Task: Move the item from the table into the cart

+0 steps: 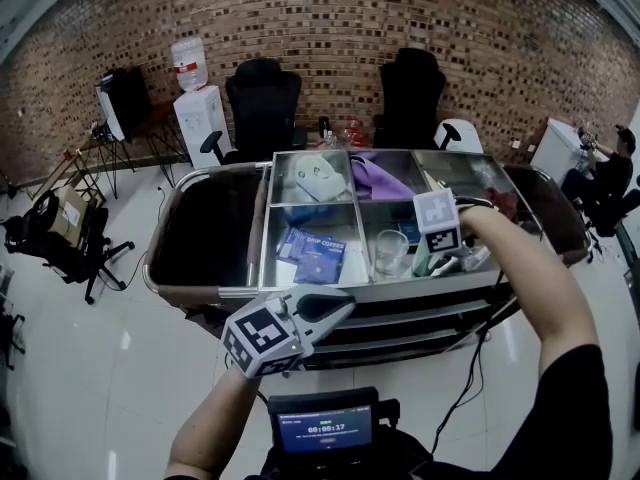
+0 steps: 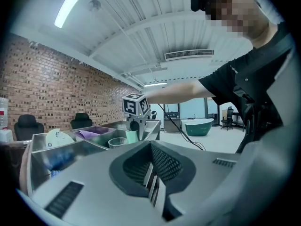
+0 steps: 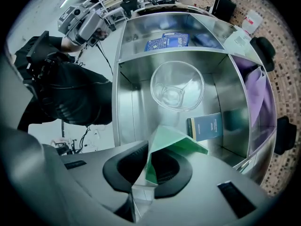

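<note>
My right gripper (image 3: 148, 173) is shut on a green folded card item (image 3: 176, 138), pinched along its edge. It hangs inside the cart's (image 1: 400, 290) front right compartment, above a clear glass cup (image 3: 177, 86) and a dark blue booklet (image 3: 204, 126). In the head view the right gripper (image 1: 440, 260) reaches over the cart's front rim with the green item (image 1: 425, 264) beside the glass cup (image 1: 391, 251). My left gripper (image 1: 345, 303) is shut with nothing in it, held low before the cart's front edge. The left gripper view shows its closed jaws (image 2: 151, 180) and the right gripper (image 2: 135, 105) beyond.
Blue coffee packets (image 1: 318, 256) lie in the front middle compartment. A white mask-like thing (image 1: 318, 180) and a purple cloth (image 1: 380, 178) fill the back ones. The cart's left section (image 1: 205, 228) is dark. Two black chairs (image 1: 262, 103) and a water dispenser (image 1: 198, 108) stand behind.
</note>
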Demonstrator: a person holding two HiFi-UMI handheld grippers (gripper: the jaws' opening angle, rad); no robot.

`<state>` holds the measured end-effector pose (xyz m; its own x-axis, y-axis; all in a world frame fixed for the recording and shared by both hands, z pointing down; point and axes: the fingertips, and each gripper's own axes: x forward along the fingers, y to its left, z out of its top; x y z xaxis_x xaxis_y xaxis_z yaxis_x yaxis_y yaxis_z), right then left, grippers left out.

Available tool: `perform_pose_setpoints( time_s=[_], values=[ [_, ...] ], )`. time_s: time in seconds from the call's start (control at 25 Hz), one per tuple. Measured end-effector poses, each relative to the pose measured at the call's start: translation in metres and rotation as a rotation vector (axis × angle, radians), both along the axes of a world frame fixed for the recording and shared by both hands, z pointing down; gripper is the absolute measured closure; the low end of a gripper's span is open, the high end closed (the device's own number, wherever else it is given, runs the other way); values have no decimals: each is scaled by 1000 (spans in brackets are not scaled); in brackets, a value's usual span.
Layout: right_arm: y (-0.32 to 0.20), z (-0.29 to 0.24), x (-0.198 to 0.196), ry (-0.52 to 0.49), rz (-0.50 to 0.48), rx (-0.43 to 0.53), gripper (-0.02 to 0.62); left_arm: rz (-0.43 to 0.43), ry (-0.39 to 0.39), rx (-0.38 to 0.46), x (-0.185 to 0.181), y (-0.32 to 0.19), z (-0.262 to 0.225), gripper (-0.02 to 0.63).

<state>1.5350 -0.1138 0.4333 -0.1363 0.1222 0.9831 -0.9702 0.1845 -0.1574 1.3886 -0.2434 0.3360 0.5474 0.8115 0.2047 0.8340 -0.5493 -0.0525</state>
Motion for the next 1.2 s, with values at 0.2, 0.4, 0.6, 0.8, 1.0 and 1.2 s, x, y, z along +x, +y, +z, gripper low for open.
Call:
perform_pose_setpoints(
  time_s=[0.2,0.4,0.6,0.8,1.0,1.2],
  values=[
    [1,-7,0,20,3,34,538,14,-3,-2,-3,7,-4,606],
    [-3,-18,0,35,17,63,459,20,-6,1,-4,3,-6,606],
    [8,-18,2,64,32,97,459,20,-4,0,-4,10,-2,606],
    [13,-36,-8,75,69,196,459,29,-4,2,-10,18,-6,606],
    [13,-85,-24,197,107,439,459,32,17,-3,-25,30,-23,606],
    [14,-155,-60,417,227,914,459,34,14,-36,-42,45,-36,606]
  ],
)
